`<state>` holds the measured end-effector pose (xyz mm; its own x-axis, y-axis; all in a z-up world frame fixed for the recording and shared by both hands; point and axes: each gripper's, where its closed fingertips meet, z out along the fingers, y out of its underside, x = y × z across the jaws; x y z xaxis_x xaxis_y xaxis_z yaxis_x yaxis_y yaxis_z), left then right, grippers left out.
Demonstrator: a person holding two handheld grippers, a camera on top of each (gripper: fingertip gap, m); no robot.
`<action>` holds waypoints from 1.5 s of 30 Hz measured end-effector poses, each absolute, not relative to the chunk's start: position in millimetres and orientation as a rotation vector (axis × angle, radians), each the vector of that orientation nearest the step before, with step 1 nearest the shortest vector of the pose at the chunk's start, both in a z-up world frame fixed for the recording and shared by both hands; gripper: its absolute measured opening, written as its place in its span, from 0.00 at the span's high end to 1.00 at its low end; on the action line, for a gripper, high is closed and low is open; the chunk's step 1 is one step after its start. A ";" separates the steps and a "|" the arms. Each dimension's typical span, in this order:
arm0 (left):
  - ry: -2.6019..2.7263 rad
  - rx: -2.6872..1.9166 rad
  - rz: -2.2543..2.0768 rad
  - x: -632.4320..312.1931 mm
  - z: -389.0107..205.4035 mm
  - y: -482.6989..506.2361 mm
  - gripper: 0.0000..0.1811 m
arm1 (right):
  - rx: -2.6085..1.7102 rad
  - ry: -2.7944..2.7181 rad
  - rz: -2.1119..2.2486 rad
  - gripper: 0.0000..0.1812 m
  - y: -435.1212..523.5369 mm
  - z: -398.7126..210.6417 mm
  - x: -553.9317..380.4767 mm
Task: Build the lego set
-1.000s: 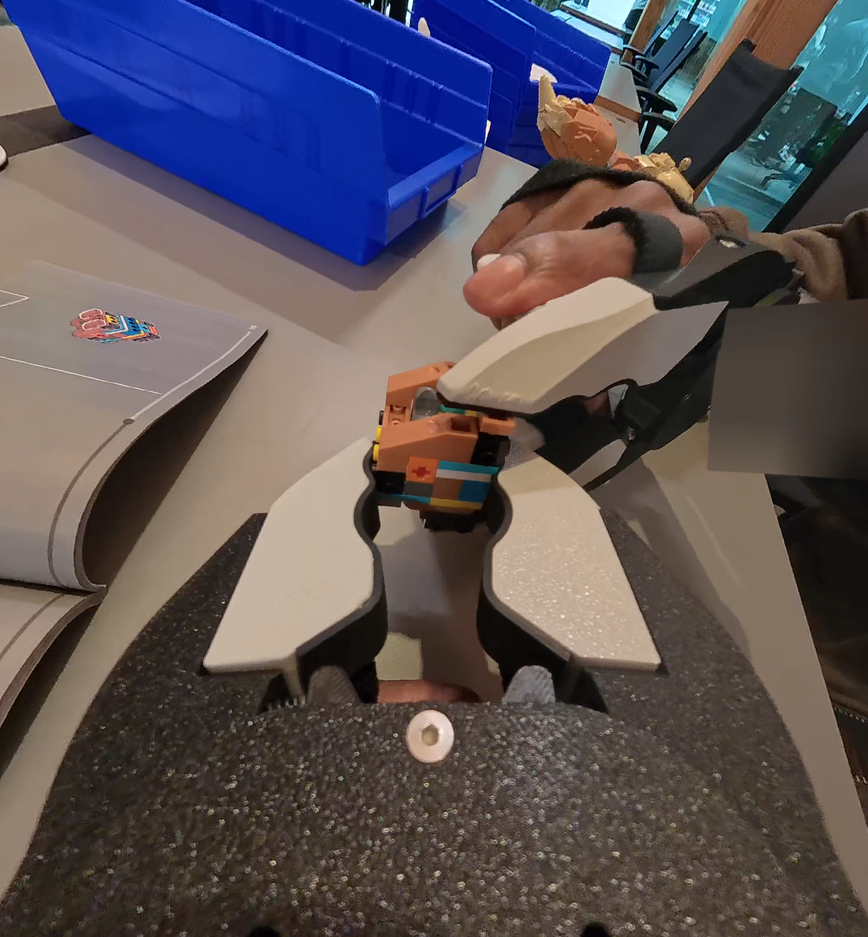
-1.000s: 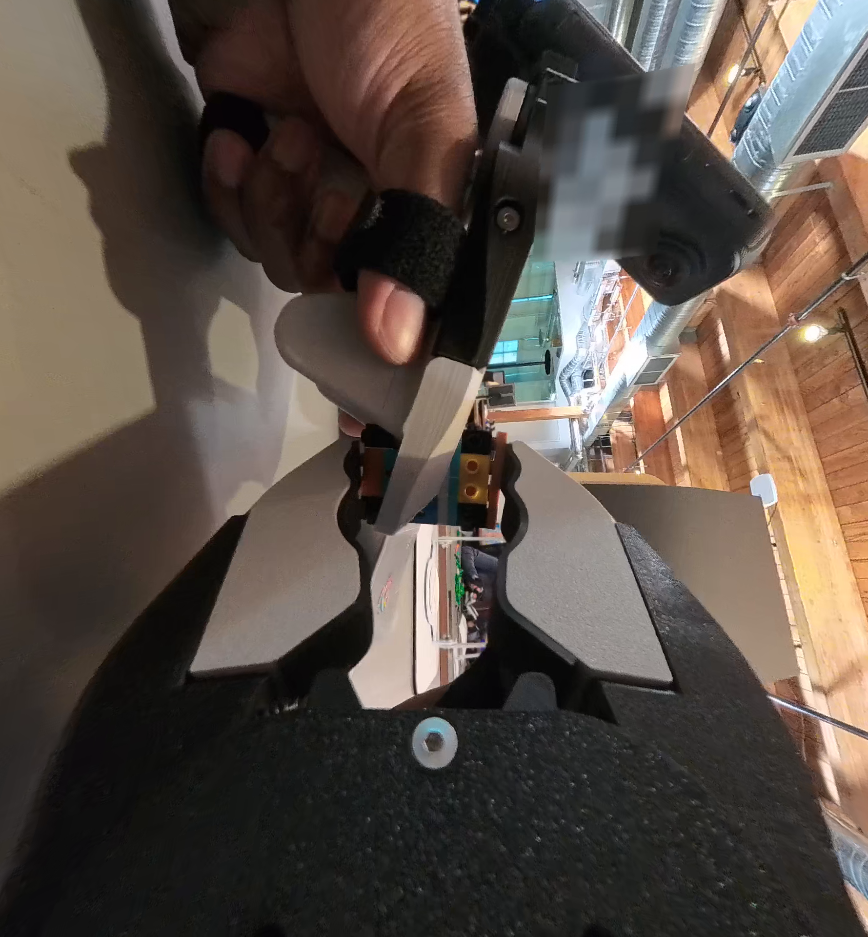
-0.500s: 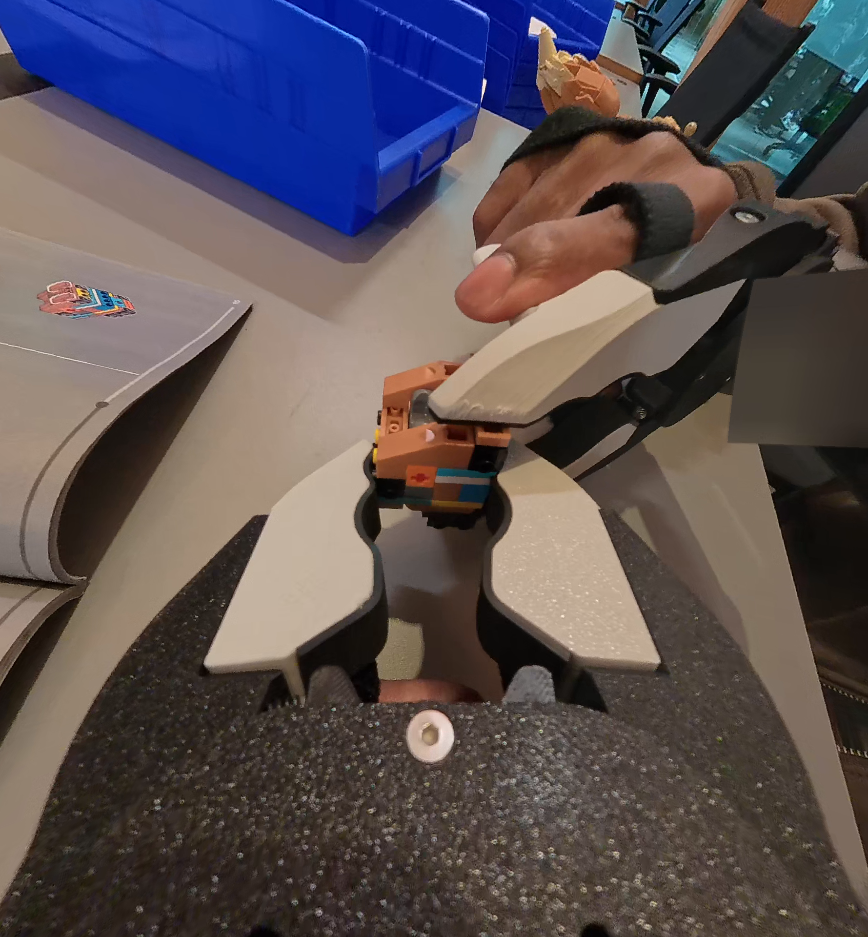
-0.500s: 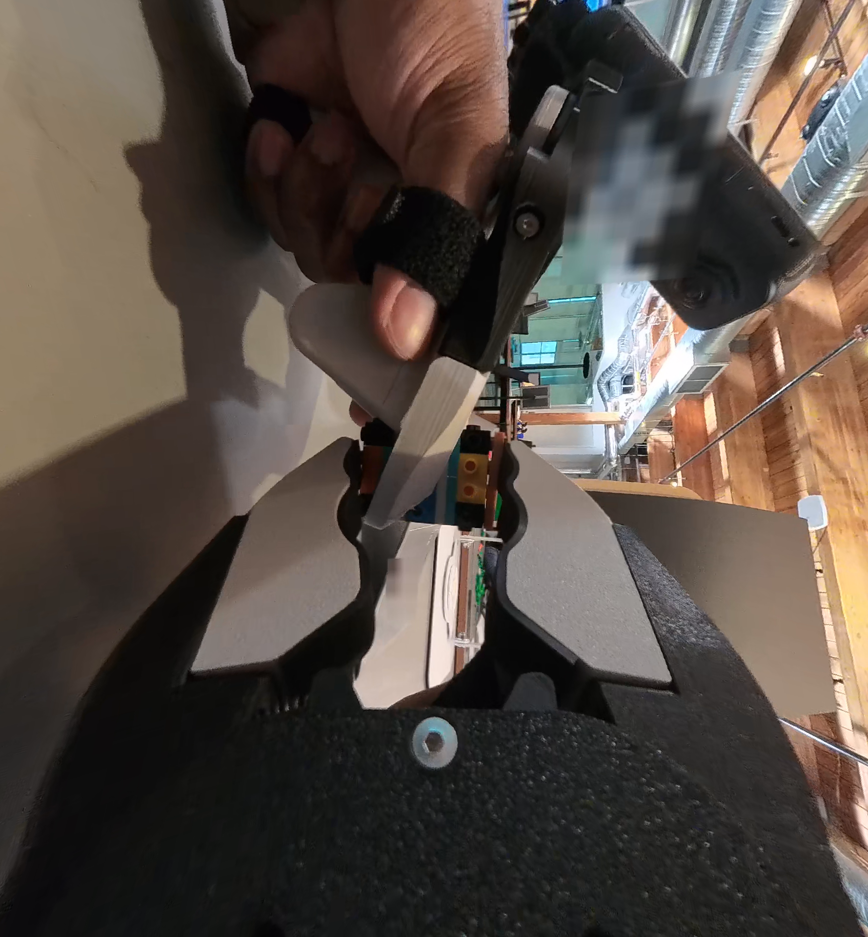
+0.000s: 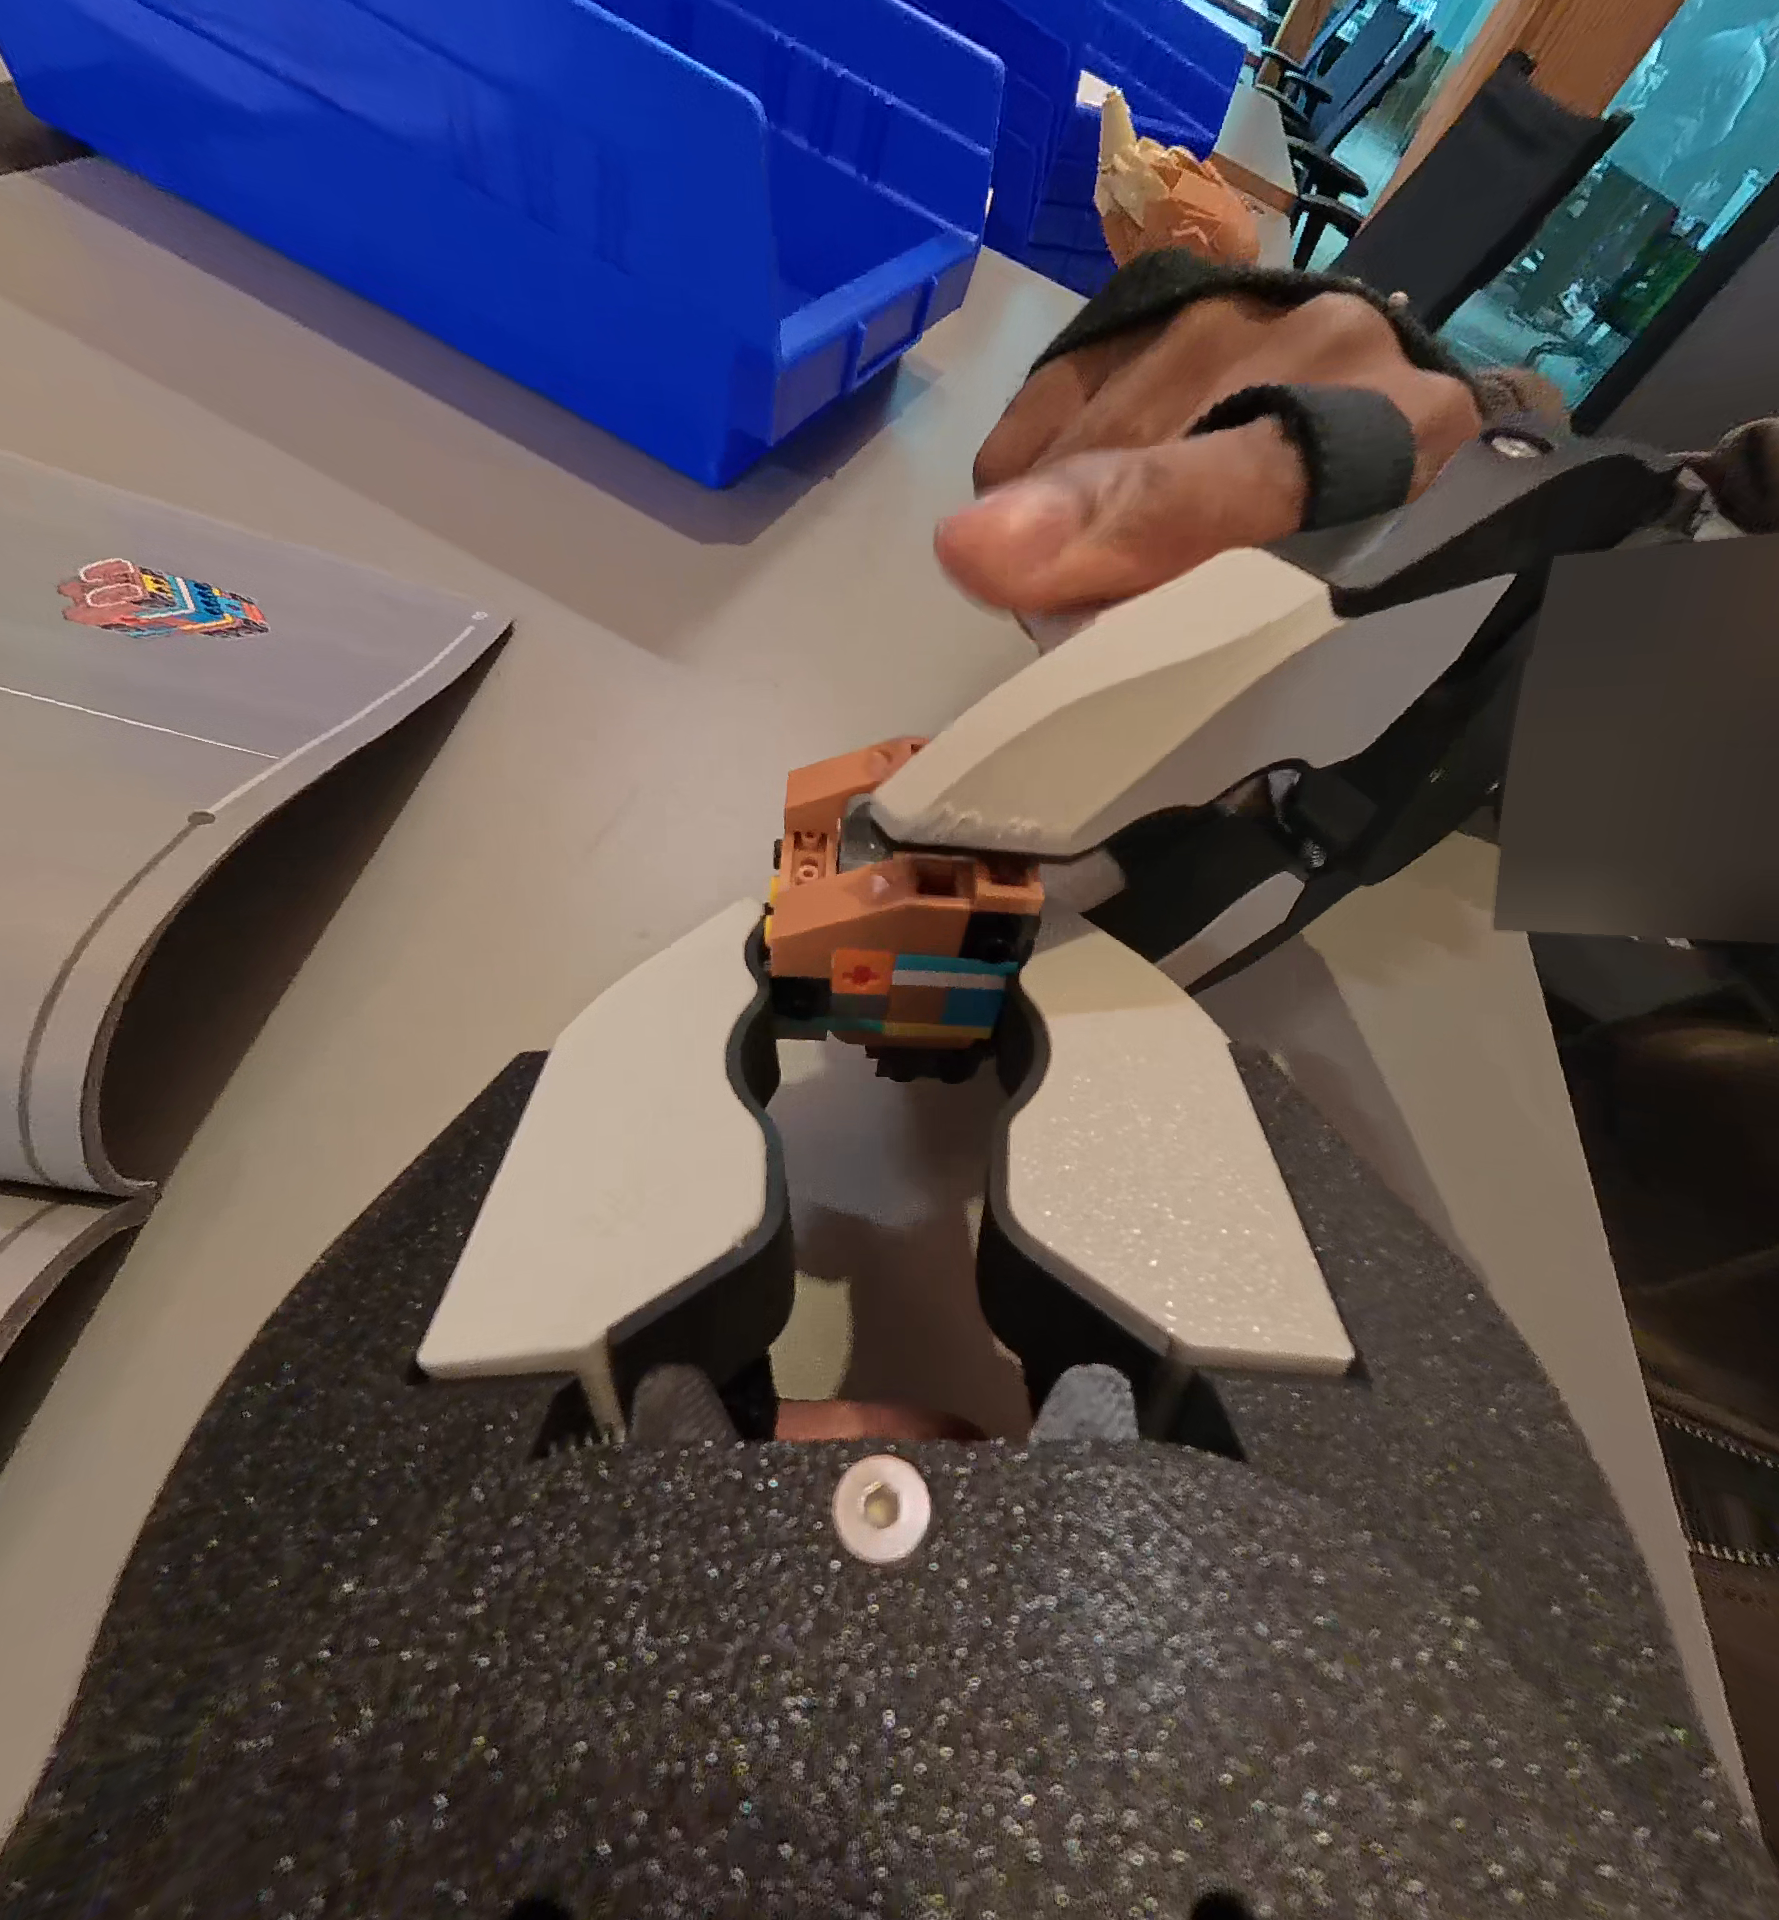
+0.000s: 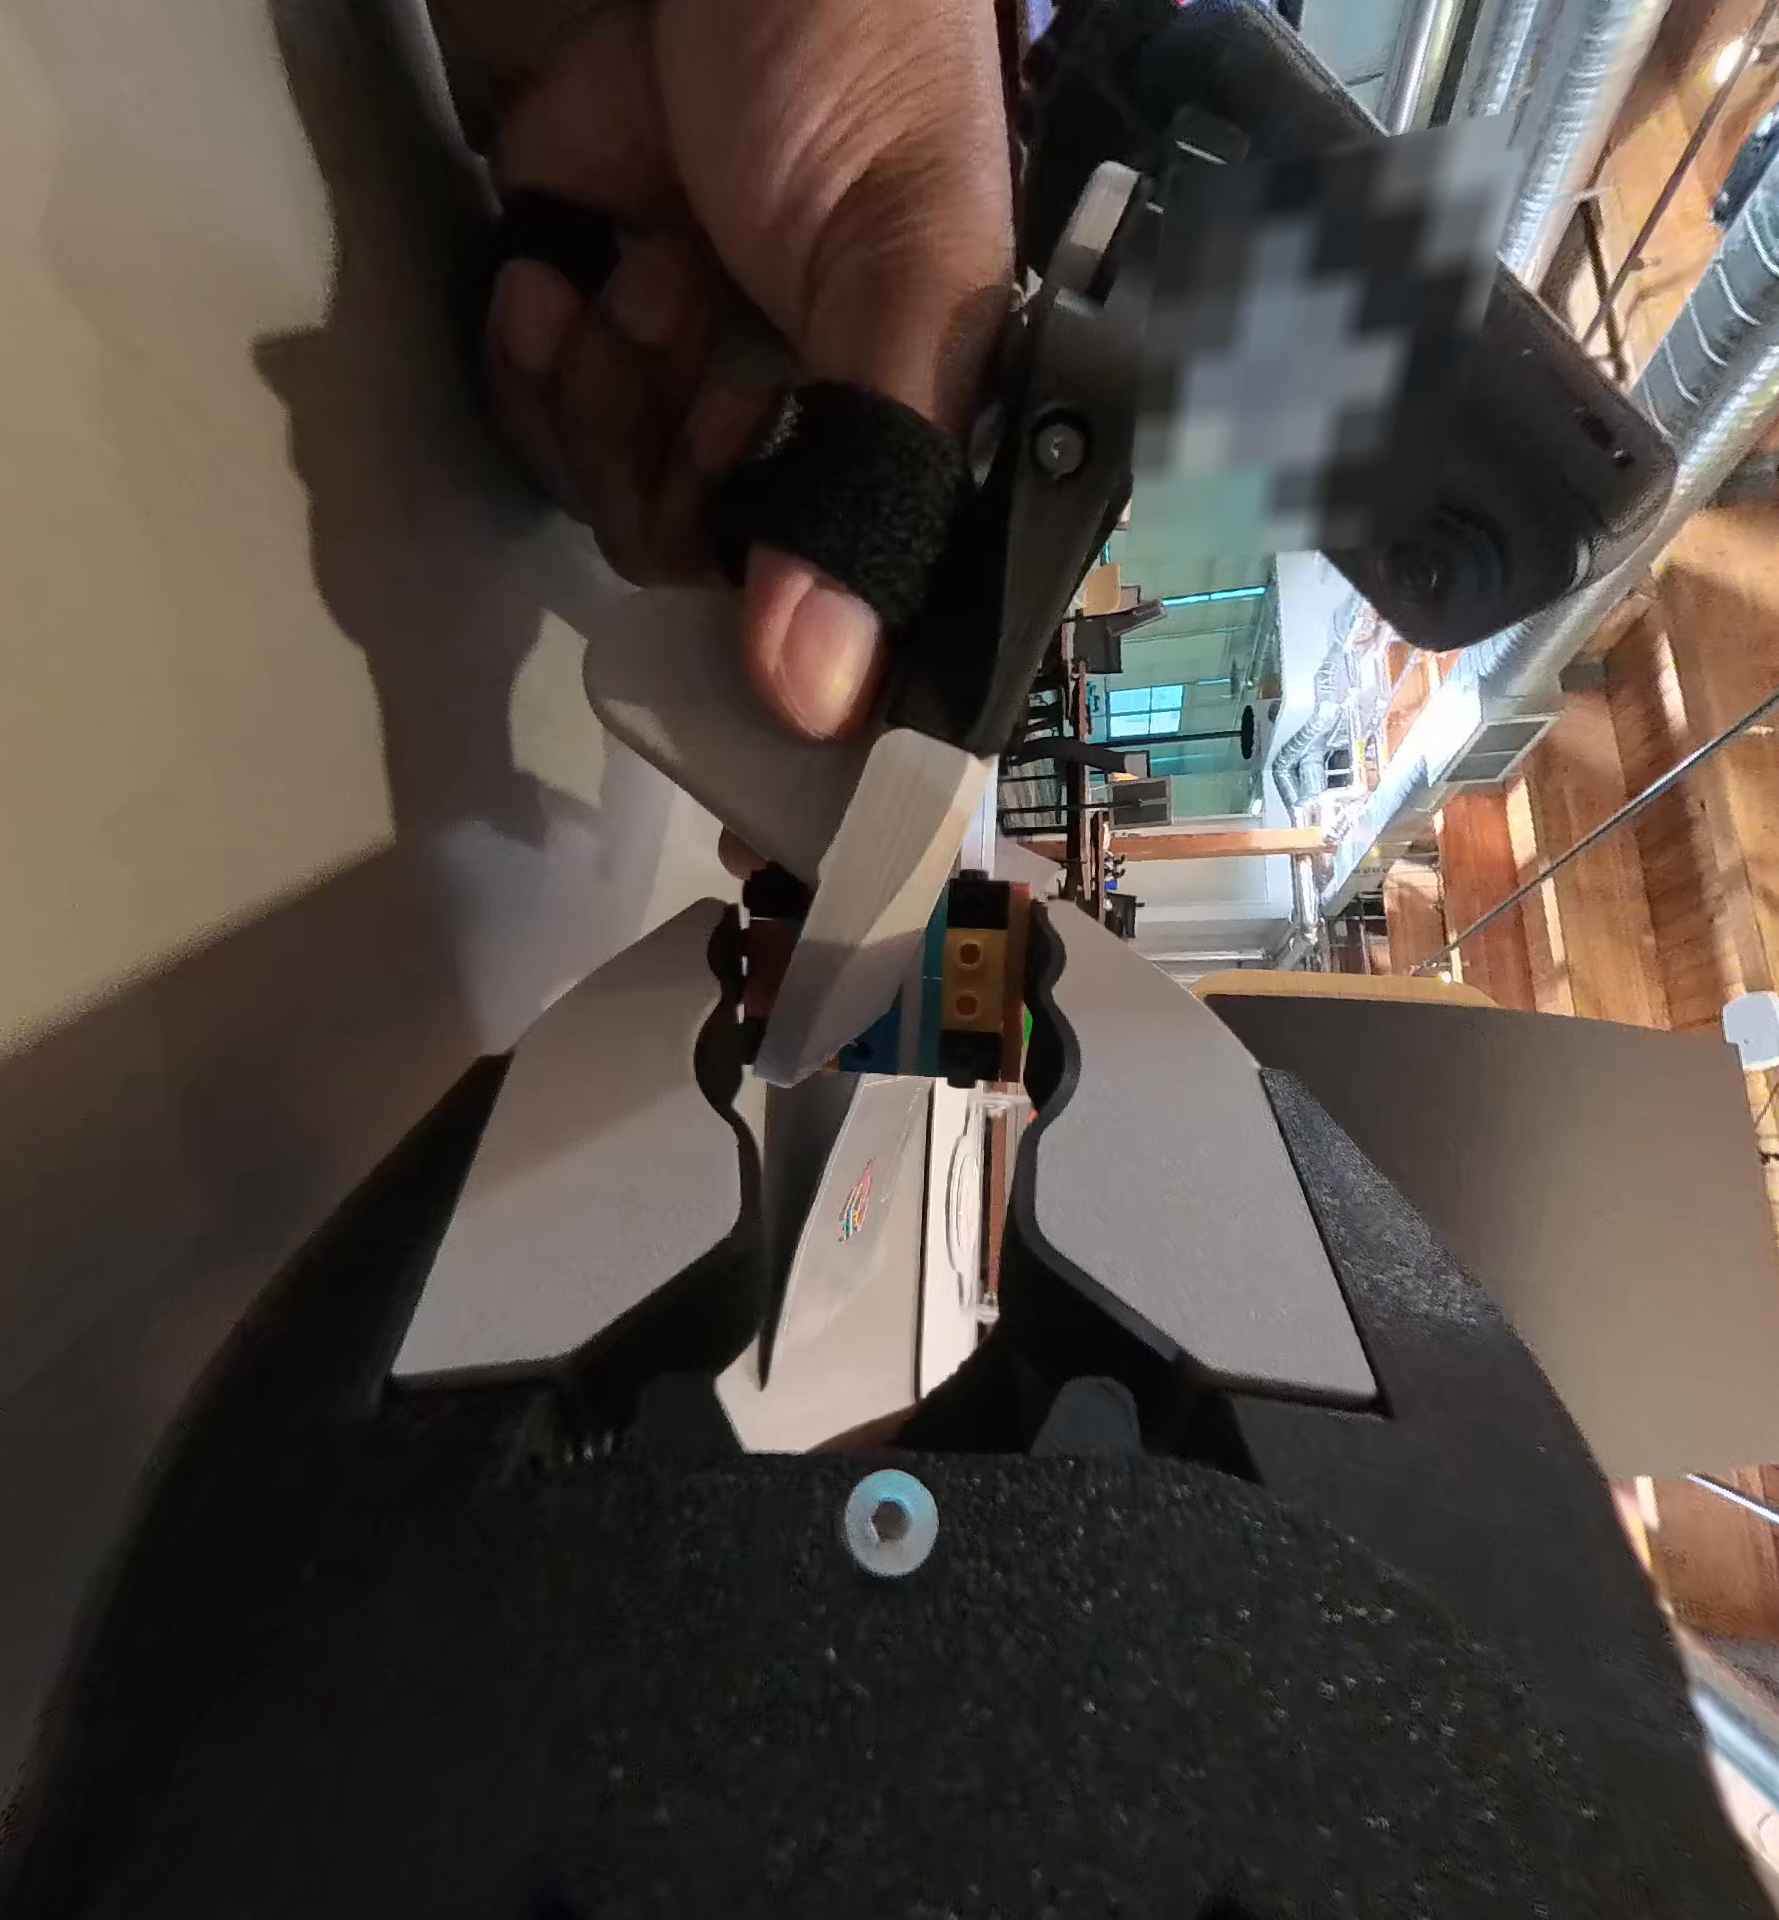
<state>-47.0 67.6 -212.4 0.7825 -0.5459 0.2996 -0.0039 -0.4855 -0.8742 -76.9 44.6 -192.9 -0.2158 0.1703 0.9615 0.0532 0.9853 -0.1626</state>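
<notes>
A small lego model (image 5: 895, 956), brown with teal, white and orange stripes, is held above the grey table. My left gripper (image 5: 890, 971) is shut on its lower body from both sides. My right gripper (image 5: 968, 831) comes in from the right and is shut on the model's upper brown part. In the right wrist view, my right gripper (image 6: 880, 971) clamps the model (image 6: 968, 966), whose yellow studded side shows. A finger of the left gripper (image 6: 864, 904) crosses in front of it. A hand (image 6: 812, 312) holds the left gripper.
An open instruction booklet (image 5: 137, 810) lies on the table (image 5: 573, 748) to the left. Blue storage bins (image 5: 552, 208) stand along the back. A tan and orange lego figure (image 5: 1176, 197) sits behind the right hand. Chairs stand beyond the table's far right edge. Both grippers' tips are close together, under 4 cm apart.
Both grippers keep their hold on the model. The right gripper's tip has settled slightly lower on the model's top, and both views have shifted a little.
</notes>
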 end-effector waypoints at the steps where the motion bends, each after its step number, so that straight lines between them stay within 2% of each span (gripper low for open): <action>1: 0.410 -1.990 -0.687 -47.2 -212.9 68.0 0.78 | -0.180 -1.786 0.104 0.70 46.0 -193.0 -77.7; 4: 0.377 -1.974 -0.714 -50.1 -210.2 69.3 0.78 | -0.230 -1.796 0.152 0.62 47.8 -188.2 -75.9; 12: 0.291 -1.863 -1.057 -42.4 -189.2 60.5 0.78 | -0.286 -1.773 0.177 0.58 53.1 -183.6 -76.9; 14: 0.291 -1.862 -1.109 -39.8 -188.5 58.0 0.78 | -0.286 -1.756 0.188 0.61 52.6 -179.9 -76.7; 16: 0.297 -1.859 -1.138 -36.6 -187.6 56.3 0.78 | -0.289 -1.740 0.219 0.69 51.8 -174.7 -75.0; 27: 0.289 -1.890 -1.163 -33.3 -190.8 55.7 0.78 | -0.285 -1.797 0.241 0.70 52.4 -179.0 -72.3; 30: 0.298 -1.898 -1.021 -40.4 -193.5 62.1 0.78 | -0.260 -1.752 0.178 0.69 58.2 -179.0 -75.5; 33: 0.325 -1.863 -0.818 -54.6 -190.6 69.7 0.78 | -0.229 -1.753 0.104 0.62 67.9 -184.7 -75.7; 37: 0.343 -1.811 -0.546 -75.4 -182.4 78.5 0.78 | -0.298 -1.779 0.199 0.62 76.1 -188.0 -72.6; 42: 0.536 -1.679 -0.002 -89.7 -172.0 84.0 0.78 | -0.816 -1.861 0.870 0.62 69.7 -195.8 -70.6; 45: 0.700 -1.563 0.312 -87.2 -167.7 83.2 0.78 | -1.048 -1.802 1.286 0.61 59.4 -179.6 -68.0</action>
